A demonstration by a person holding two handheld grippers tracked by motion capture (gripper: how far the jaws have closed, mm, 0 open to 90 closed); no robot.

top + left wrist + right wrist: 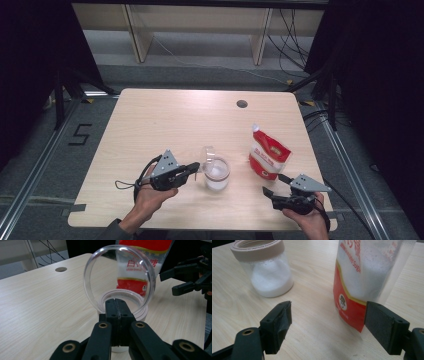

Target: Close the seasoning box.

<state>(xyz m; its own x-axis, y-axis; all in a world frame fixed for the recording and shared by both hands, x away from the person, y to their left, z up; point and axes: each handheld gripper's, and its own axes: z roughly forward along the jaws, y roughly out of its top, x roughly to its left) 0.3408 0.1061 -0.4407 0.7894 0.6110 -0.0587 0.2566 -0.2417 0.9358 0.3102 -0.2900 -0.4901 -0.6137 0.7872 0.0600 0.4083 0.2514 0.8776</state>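
While the person's two hands are entering at the bottom edge of the high view, each is carrying one gripper.

Item 1, lower right: right gripper (274,184), jaws standing wide apart and grasping nothing, aiming at the foot of the pouch; probably lining up to take it for pouring.

Item 2, lower left of centre: left gripper (194,167), jaws clenched on the tab of the clear hinged lid (120,277). In the left gripper view the lid is standing upright over the mouth, apparently being held back so the opening stays free.

Item 3, centre: one clear jar (217,174) with a pinkish collar, sitting on the counter (165,120) just beside the left gripper. It is holding a shallow layer of white granules, so filling looks barely begun.

Item 4, right of centre: one red-and-white sugar pouch (269,152), standing upright with its spout at the upper left, near the jar but apart from it.

Item 5, upper centre: one round cable hole (242,104) in the counter.

Item 6, top of frame: pale shelving legs (137,35) and loose cables on the floor beyond.

Count: two grippers, one jar, one lid, one pouch.
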